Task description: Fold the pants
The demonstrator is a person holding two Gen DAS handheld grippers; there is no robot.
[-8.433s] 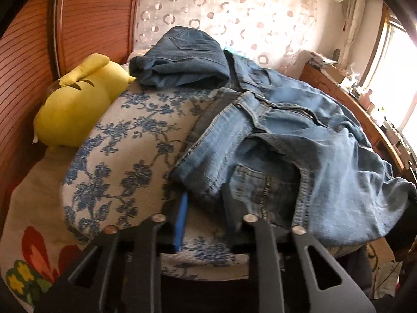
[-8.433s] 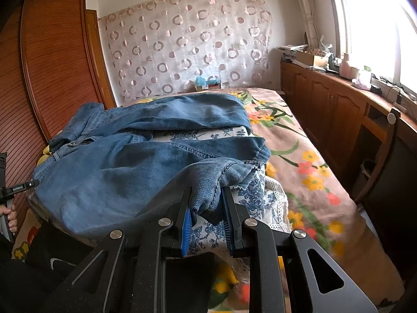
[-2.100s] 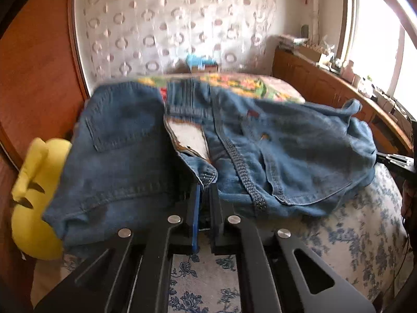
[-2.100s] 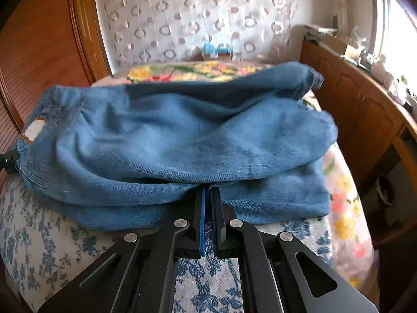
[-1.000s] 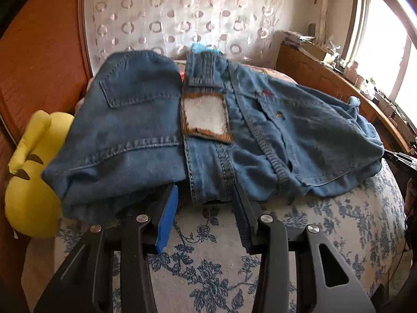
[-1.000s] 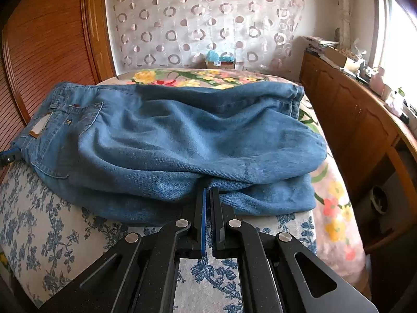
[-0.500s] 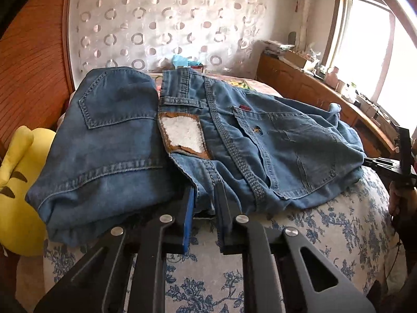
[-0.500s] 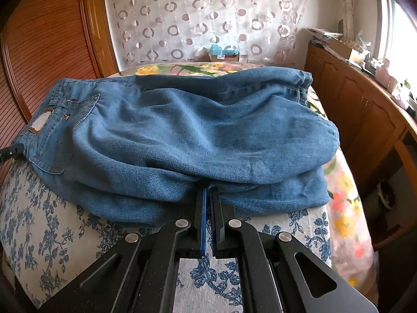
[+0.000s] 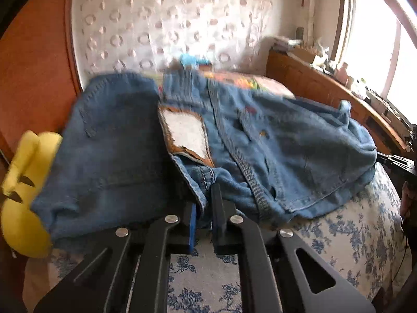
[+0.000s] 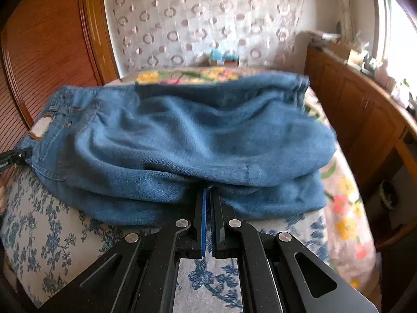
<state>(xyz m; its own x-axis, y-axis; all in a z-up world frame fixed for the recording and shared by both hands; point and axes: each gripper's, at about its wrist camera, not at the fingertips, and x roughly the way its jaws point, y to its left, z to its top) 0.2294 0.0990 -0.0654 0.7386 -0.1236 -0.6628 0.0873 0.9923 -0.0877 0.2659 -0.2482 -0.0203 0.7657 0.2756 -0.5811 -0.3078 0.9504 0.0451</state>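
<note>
Light blue jeans (image 9: 273,140) lie across a blue-flowered white cushion (image 9: 338,234), waist end to the left with a white and brown label patch (image 9: 186,133). My left gripper (image 9: 206,198) is shut on the waistband edge just below the patch. In the right wrist view the folded legs (image 10: 208,135) lie in layers on the cushion (image 10: 52,234). My right gripper (image 10: 208,190) is shut on the near edge of the leg fabric. The left gripper's tip shows at that view's left edge (image 10: 13,156).
A second, darker pair of jeans (image 9: 109,151) lies folded to the left of the light pair. A yellow plush toy (image 9: 23,195) sits at the far left. A floral bedspread (image 10: 344,208) lies beyond and right. Wooden cabinets (image 10: 365,109) run along the right under the window.
The left gripper opened a second ago, then closed again on the waistband below the patch. The jeans have shifted slightly. The right gripper has stayed shut on the leg fabric.
</note>
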